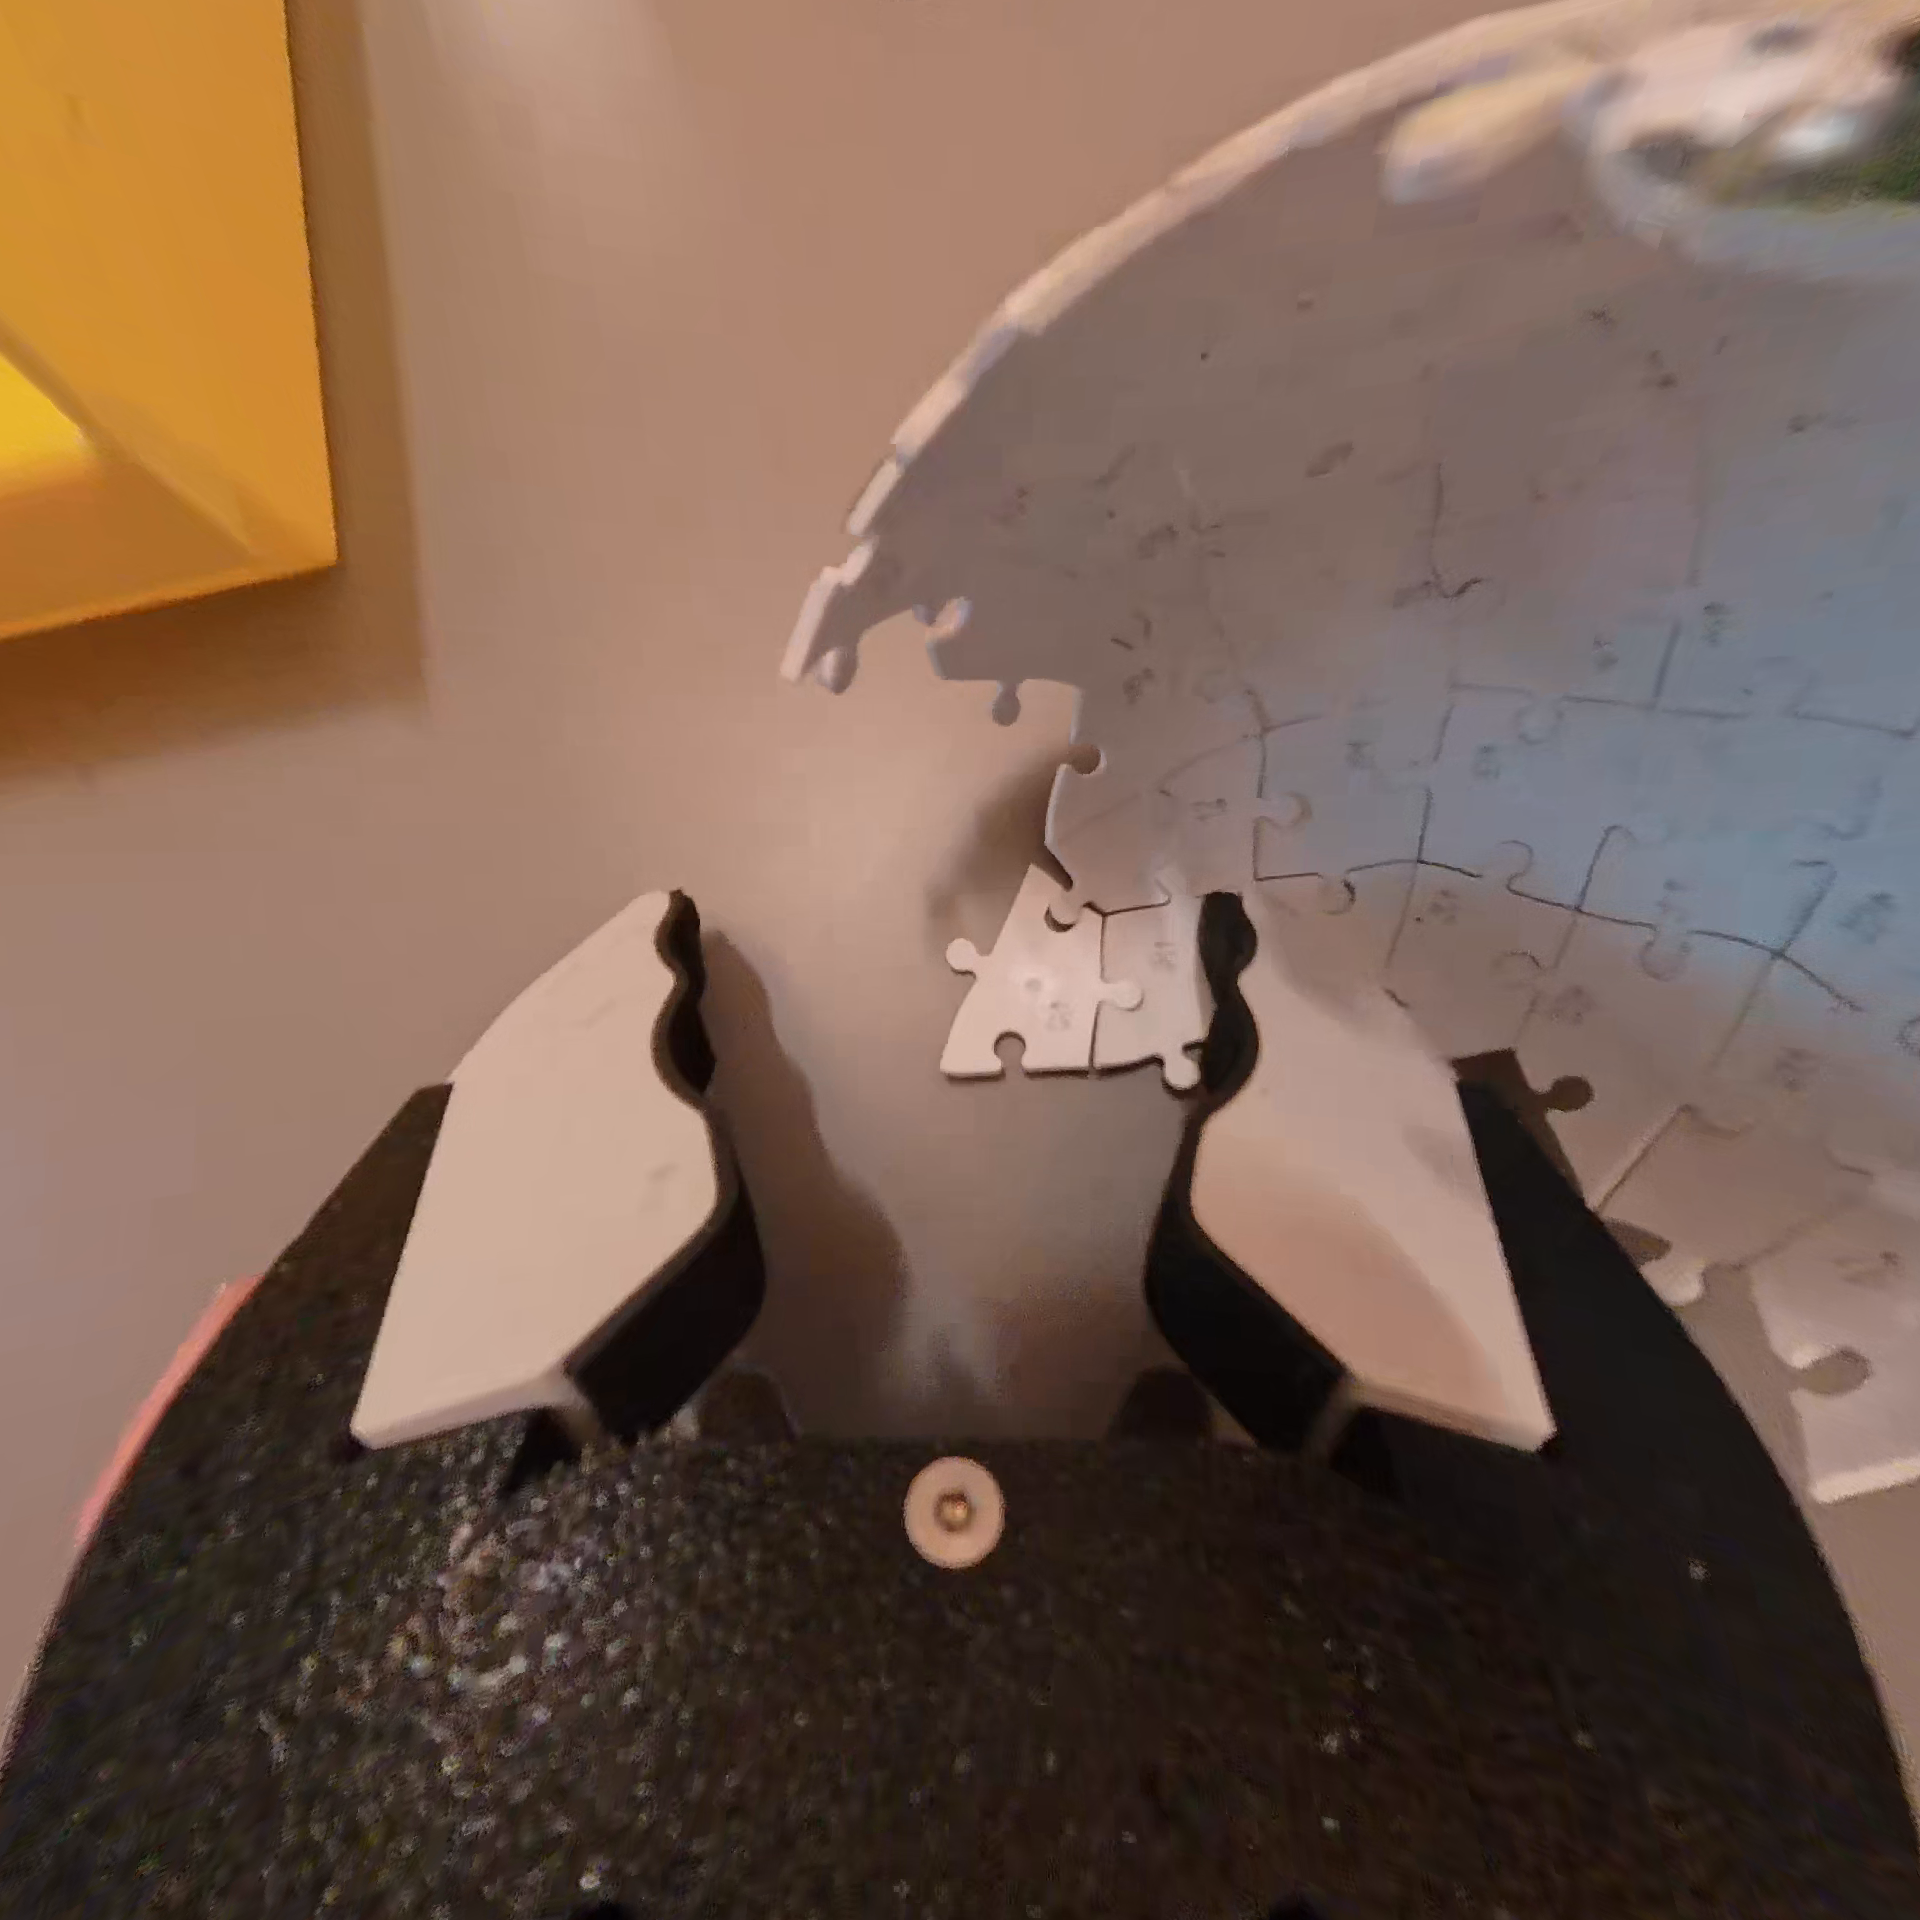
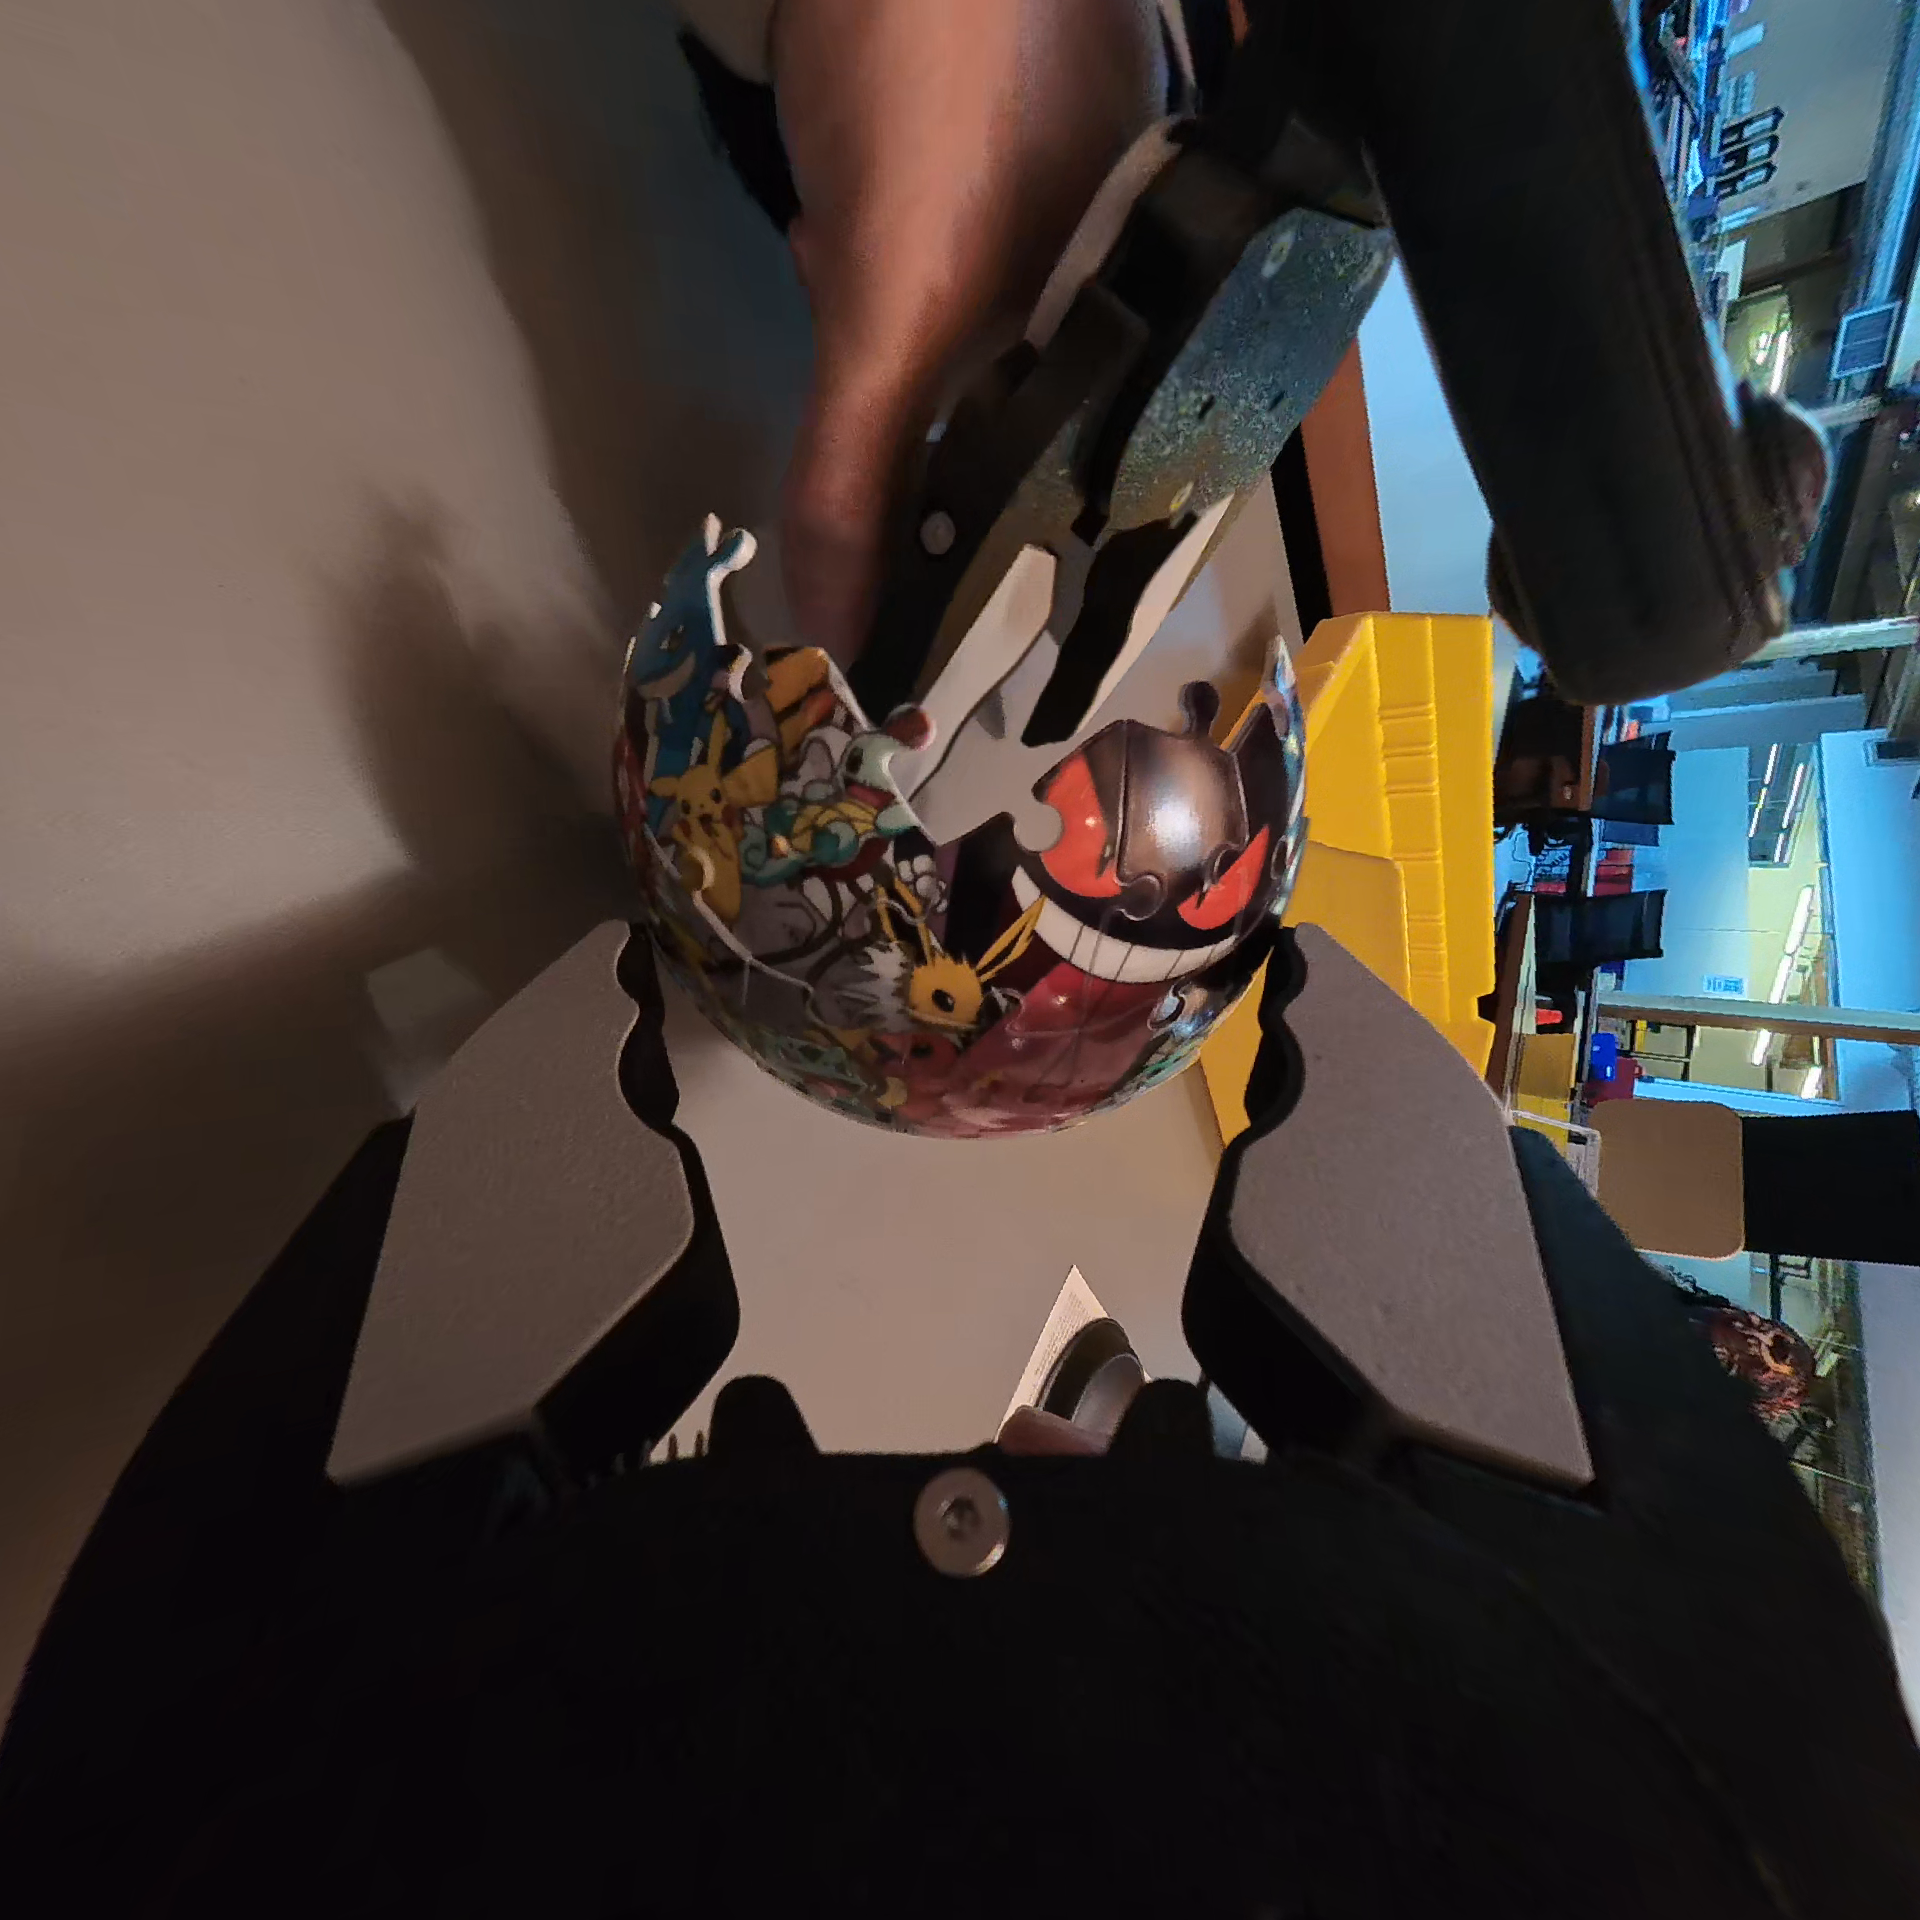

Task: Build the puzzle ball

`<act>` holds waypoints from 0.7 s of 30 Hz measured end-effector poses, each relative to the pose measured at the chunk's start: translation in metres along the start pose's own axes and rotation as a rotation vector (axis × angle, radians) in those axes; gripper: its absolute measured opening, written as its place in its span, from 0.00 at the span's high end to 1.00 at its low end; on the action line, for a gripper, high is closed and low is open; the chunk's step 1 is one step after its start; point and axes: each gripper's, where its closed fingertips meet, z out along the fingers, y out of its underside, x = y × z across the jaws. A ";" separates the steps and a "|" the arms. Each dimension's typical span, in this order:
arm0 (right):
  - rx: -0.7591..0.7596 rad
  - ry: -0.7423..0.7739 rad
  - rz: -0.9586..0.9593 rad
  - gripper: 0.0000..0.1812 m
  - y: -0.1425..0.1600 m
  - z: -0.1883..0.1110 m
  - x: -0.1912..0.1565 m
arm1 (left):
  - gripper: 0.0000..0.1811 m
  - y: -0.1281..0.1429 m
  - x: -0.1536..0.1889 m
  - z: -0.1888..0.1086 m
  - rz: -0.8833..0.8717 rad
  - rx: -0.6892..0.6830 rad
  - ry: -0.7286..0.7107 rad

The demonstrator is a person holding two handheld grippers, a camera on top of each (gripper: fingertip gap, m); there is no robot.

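Note:
The puzzle ball (image 2: 1039, 935) is a partly built hollow sphere with colourful cartoon figures outside and a jagged opening at its top. My right gripper (image 2: 958, 966) has a fingertip against each side of the ball and holds it. In the left wrist view I see the ball's white inner side (image 1: 1507, 727) at the right. My left gripper (image 1: 954, 935) is open and empty at the opening's edge. Its right fingertip (image 1: 1226, 966) is next to two joined white pieces (image 1: 1070, 997) that hang on the ball's rim. The left gripper also shows in the right wrist view (image 2: 987, 727), reaching into the opening.
A yellow bin (image 2: 1392, 831) stands just behind the ball and also shows in the left wrist view (image 1: 156, 312). A person's forearm (image 2: 914, 312) holds the left gripper. A sheet of paper and a round metal object (image 2: 1091, 1371) lie on the pale table (image 1: 623, 520). The round metal object (image 2: 1091, 1371) is about 25 centimeters from both grippers' fingertips.

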 end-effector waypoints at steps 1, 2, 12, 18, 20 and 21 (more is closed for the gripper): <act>0.001 -0.002 0.003 0.39 0.000 0.000 0.000 | 0.49 -0.001 0.000 0.000 0.011 0.014 -0.008; 0.001 -0.004 0.007 0.39 0.001 0.001 0.000 | 0.47 -0.001 -0.002 0.000 0.007 0.025 -0.015; -0.006 -0.064 0.044 0.39 0.004 0.003 0.004 | 0.48 0.001 -0.028 -0.019 -0.227 0.146 0.041; -0.020 -0.112 0.075 0.39 0.008 0.005 0.007 | 0.48 0.016 -0.025 -0.009 -0.152 0.030 0.000; -0.026 -0.121 0.074 0.39 0.009 0.007 0.008 | 0.47 0.014 -0.024 -0.008 -0.170 0.039 0.013; -0.030 -0.126 0.072 0.39 0.009 0.007 0.008 | 0.47 0.013 -0.024 -0.008 -0.182 0.046 0.015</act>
